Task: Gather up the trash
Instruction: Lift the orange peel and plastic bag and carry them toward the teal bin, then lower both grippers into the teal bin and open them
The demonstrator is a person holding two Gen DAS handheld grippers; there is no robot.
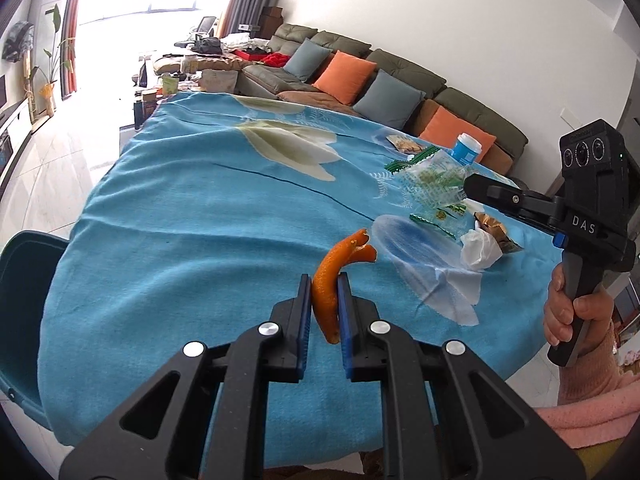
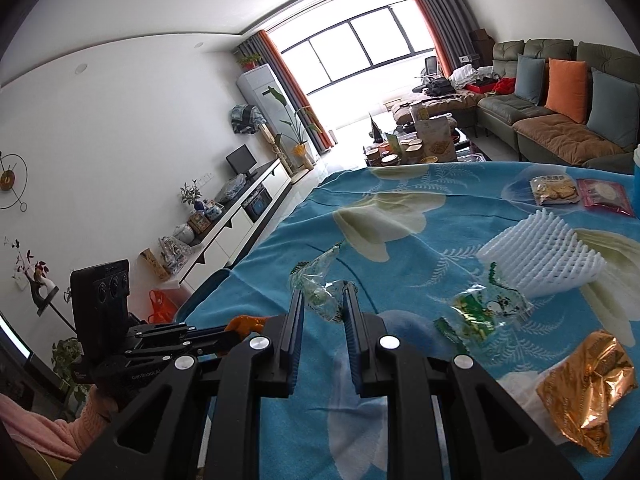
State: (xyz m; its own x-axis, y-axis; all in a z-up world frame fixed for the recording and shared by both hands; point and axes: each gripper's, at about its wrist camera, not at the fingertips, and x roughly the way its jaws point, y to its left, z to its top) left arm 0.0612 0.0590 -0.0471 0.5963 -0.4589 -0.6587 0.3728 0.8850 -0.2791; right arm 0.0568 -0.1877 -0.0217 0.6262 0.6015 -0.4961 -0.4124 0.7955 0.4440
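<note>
The left gripper (image 1: 325,304) is clamped on a curled strip of orange peel (image 1: 329,280); the peel is pinched between the 2 blue-edged pads, one end curling above the fingertips, the other hanging below them. It is held clear of the blue floral tablecloth (image 1: 192,216). A dark teal bin (image 1: 20,304) is seen at the table's left edge in the left wrist view.

The right gripper (image 2: 323,304) is closed on a crumpled clear wrapper with green print (image 2: 318,284), which is nipped between the fingertips and lifted off the cloth. The right hand (image 1: 568,304), in a pink knitted sleeve (image 1: 592,380), is seen gripping the handle.

Remaining on the cloth, in the right wrist view: a second clear green-printed wrapper (image 2: 484,312) just right of the right gripper, a crumpled gold foil packet (image 2: 588,388) nearer the camera, a white foam fruit net (image 2: 548,256) beyond, and 2 sealed snack packets (image 2: 554,190) near the far edge. A crumpled white tissue (image 1: 480,248) is noted beside the foil in the left wrist view, and a blue cup with a white lid (image 1: 466,148) stands at the far edge.
</note>
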